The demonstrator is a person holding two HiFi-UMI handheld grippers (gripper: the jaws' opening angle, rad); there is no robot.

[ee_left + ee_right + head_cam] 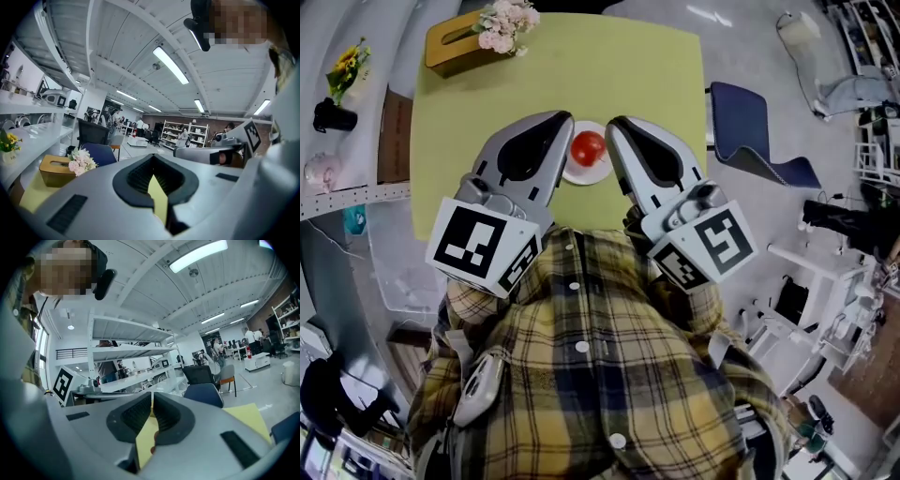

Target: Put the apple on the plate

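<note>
A red apple [588,147] rests on a small white plate [577,174] near the front edge of the yellow-green table [628,66]. My two grippers are held up close to the plaid shirt, above the table's near edge. The left gripper [563,120] flanks the plate on its left and the right gripper [615,124] on its right, both apart from the apple. In the left gripper view the left gripper [152,157] has its jaws together with nothing between them. The right gripper [152,393] is likewise shut and empty in its own view.
A wooden tissue box [455,42] with pink flowers [508,23] stands at the table's far left corner. A blue chair [750,131] is off the table's right side. White shelving [337,178] with small items runs along the left.
</note>
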